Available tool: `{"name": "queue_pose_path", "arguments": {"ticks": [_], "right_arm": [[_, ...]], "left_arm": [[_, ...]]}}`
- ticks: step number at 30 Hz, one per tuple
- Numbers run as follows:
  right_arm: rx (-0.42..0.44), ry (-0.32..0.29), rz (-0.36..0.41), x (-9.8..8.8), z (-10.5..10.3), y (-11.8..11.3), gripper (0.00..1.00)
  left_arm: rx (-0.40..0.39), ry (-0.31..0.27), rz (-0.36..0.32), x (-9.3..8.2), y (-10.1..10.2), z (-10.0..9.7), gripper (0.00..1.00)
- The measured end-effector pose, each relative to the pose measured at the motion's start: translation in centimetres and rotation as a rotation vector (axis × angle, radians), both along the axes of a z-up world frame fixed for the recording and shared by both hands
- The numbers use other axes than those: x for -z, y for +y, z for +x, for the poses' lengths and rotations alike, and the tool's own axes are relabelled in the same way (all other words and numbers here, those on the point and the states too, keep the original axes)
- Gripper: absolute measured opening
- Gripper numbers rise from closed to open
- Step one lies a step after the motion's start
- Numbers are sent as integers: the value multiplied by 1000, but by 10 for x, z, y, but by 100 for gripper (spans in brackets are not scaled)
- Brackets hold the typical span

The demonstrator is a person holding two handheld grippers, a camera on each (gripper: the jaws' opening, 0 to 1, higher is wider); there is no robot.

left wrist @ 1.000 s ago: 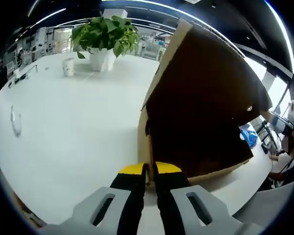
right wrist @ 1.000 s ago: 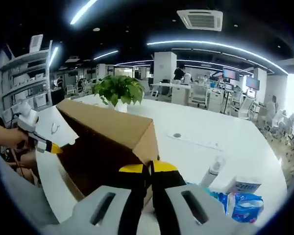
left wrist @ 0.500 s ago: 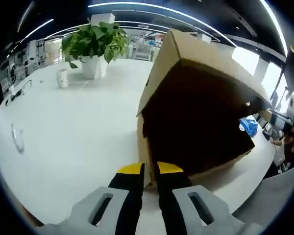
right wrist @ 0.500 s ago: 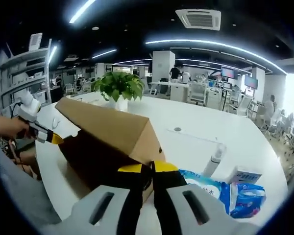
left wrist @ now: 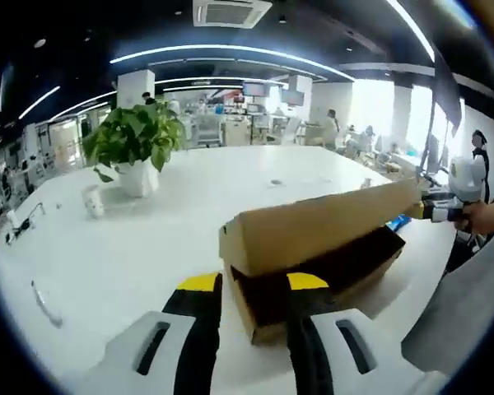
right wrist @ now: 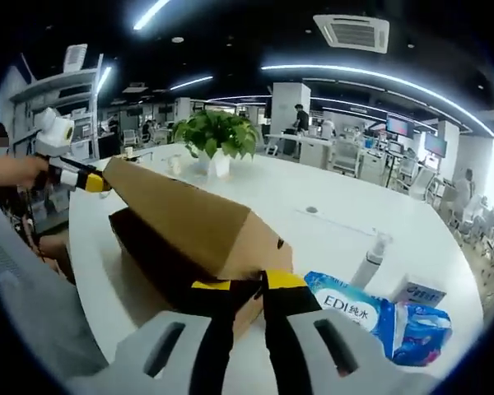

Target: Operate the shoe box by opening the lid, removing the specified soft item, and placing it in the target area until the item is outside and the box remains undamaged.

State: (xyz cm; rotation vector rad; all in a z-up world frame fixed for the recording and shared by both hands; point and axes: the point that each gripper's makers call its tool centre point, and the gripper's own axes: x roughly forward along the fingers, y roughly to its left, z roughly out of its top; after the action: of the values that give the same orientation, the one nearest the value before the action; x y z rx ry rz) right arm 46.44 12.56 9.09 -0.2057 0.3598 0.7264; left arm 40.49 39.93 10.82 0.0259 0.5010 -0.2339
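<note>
While both grippers pinch the lid [left wrist: 313, 226] ends, right gripper view adds a blue pack [right wrist: 379, 317].

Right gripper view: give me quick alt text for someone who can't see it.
The right gripper, jaws nearly together, pinches a corner of the cardboard shoe box, whose lid is raised on a white table. The left gripper holds the lid's far end. A blue tissue pack, a spray bottle and a potted plant sit beyond.

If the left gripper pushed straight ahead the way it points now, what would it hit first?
Most likely the brown cardboard shoe box: its near end sits right at the left gripper, between the yellow-tipped fingers. The raised lid hangs just above.
</note>
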Motion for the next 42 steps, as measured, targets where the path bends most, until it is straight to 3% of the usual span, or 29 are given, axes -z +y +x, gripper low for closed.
{"name": "queue_pose_path", "arguments": {"ticks": [8,24,36,42], "right_arm": [[-61,15,-34,12,-14,0,16],[-172,59,-57,30,-41,10,31],[-146,192,-44,51,-46,11,32],[-133,215,-61,62,-44,12,31]], "left_arm": [[121,31,90,16,-13,-6,30],[194,56,131,35,-23,-24,40],[184,138,81,57,-27,-26,45],[159,167,54,67,-28,-24,45]]}}
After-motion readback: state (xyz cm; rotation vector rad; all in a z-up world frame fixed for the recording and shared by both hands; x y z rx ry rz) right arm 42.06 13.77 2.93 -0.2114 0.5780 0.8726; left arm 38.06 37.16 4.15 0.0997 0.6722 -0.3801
